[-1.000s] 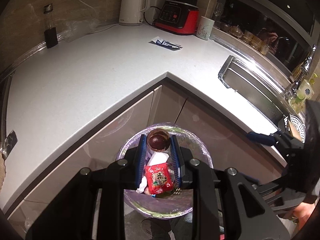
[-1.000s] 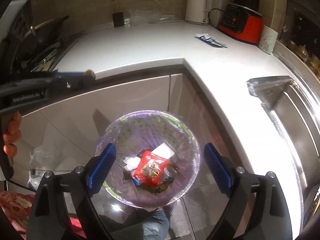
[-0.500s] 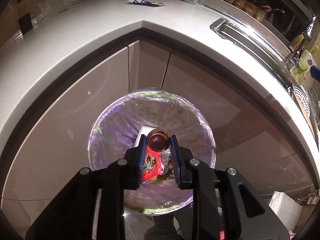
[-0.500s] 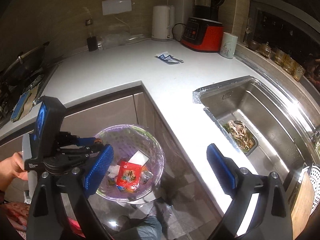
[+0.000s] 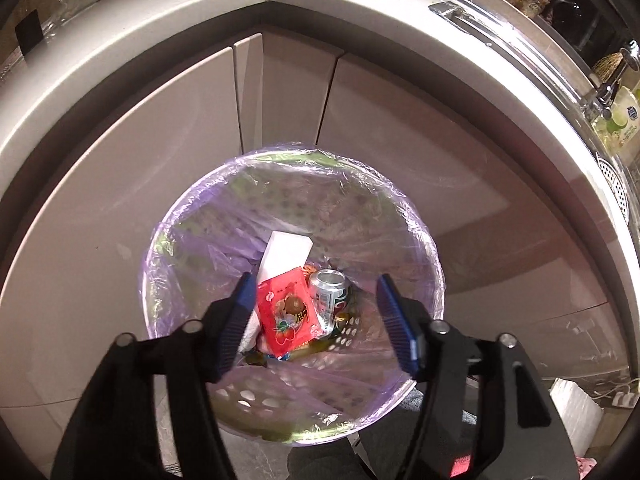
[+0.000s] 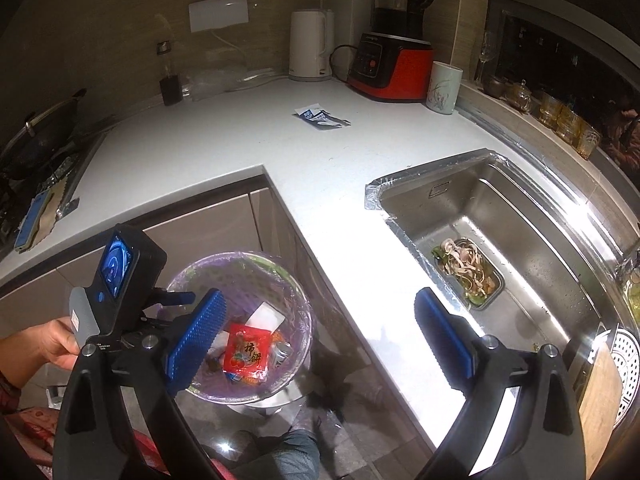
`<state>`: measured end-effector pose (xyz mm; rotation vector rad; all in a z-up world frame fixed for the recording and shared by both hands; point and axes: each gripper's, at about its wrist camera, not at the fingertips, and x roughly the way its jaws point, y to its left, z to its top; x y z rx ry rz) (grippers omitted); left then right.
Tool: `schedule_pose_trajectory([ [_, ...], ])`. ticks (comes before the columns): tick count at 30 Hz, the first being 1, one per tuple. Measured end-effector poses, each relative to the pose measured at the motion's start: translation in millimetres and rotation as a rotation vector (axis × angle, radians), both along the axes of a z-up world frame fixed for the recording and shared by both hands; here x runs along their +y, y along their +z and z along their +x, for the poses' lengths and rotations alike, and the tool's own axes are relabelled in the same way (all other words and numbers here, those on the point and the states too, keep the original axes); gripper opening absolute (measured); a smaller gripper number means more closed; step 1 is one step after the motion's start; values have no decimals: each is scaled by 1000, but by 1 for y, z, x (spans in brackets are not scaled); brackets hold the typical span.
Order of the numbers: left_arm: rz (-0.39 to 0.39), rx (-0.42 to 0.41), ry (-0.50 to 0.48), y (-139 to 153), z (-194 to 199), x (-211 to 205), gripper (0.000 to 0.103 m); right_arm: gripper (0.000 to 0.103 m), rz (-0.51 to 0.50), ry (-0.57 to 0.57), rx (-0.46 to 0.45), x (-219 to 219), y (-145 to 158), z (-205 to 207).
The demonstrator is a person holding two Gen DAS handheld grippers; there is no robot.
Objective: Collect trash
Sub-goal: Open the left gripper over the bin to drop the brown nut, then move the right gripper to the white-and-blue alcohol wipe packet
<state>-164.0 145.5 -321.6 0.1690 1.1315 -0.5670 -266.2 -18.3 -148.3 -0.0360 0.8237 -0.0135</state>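
My left gripper [image 5: 315, 284] hangs over a bin [image 5: 400, 200] lined with a purple bag. Its jaws are opening and nothing is between them. Down in the bin lie a red snack packet [image 5: 288, 312], a white box [image 5: 286, 250] and a drink can [image 5: 330, 292]. My right gripper [image 6: 320, 296] is open and empty above the counter edge, between the bin [image 6: 240, 258] and the sink [image 6: 532, 240]. A blue-and-white wrapper [image 6: 320, 118] lies on the white counter [image 6: 224, 148]. A metal tray of food scraps [image 6: 468, 268] sits in the sink.
A white kettle [image 6: 310, 46], a red blender [image 6: 390, 64] and a cup [image 6: 444, 88] stand at the back of the counter. A lidded pan [image 6: 36, 140] is on the stove at left. Cabinet doors [image 5: 180, 132] rise right behind the bin. A hand [image 6: 44, 348] holds the left gripper's handle.
The left gripper sank toward the bin and its jaws spread; the dark round thing they held is gone from between them. The right gripper rose and swung toward the sink.
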Motion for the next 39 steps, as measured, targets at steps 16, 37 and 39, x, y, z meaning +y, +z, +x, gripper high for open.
schedule_pose_trajectory([
  [16, -48, -156, -32, 76, 1, -10, 95, 101, 8, 7, -50, -12, 18, 18],
  [37, -4, -298, 198, 170, 111, -28, 95, 101, 31, 259, -25, -50, 3, 247],
  [39, -13, -286, 230, 170, 126, -32, 95, 101, 44, 285, -5, -50, -7, 282],
])
